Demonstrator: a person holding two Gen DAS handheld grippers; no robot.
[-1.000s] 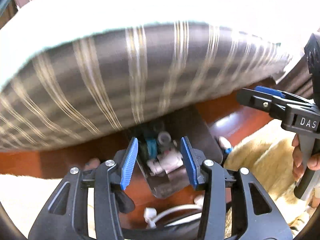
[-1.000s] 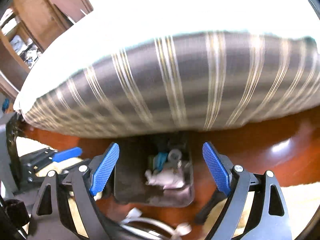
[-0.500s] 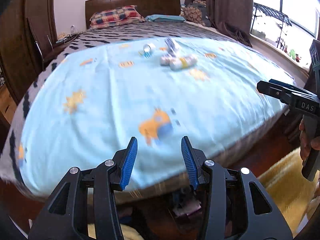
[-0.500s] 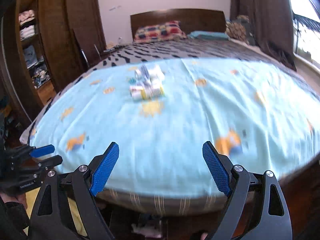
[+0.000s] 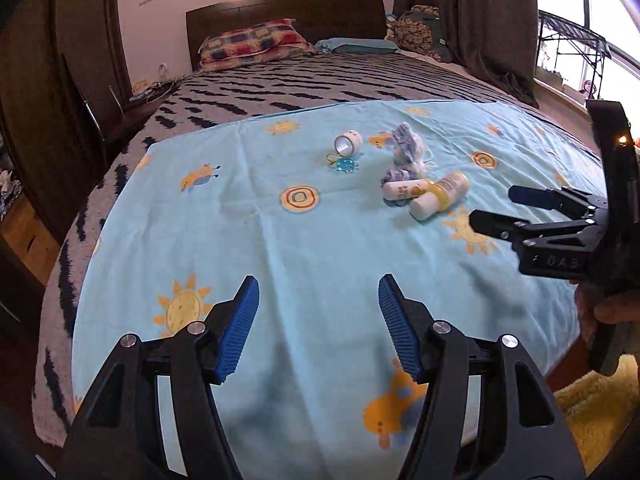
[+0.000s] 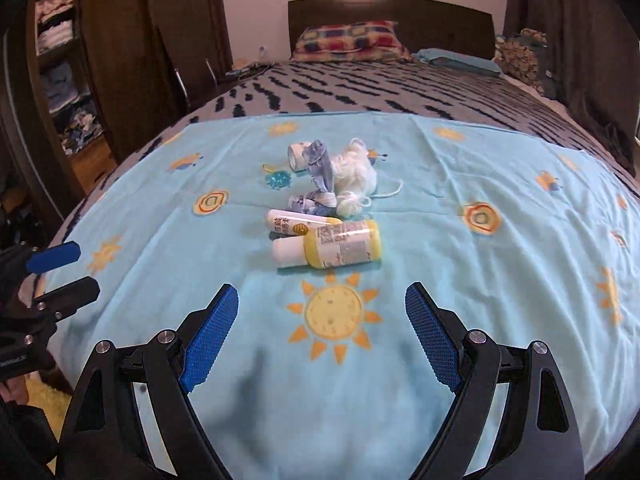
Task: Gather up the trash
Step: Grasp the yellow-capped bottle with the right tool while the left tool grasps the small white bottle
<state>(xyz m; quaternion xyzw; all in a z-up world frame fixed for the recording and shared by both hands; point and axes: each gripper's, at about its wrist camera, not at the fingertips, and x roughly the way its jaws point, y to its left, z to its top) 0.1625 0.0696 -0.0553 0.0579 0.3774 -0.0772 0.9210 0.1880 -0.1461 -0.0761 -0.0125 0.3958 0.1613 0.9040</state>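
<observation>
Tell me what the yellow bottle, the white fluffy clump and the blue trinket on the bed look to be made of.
Yellow bottle: likely plastic, smooth and glossy, with a paper-like printed label and white cap. White fluffy clump: seems to be yarn or cotton fibre, matte, with a loose strand trailing off. Blue trinket: looks like translucent plastic or gel, shiny and bumpy, on a yellow loop; too small to be sure.
</observation>
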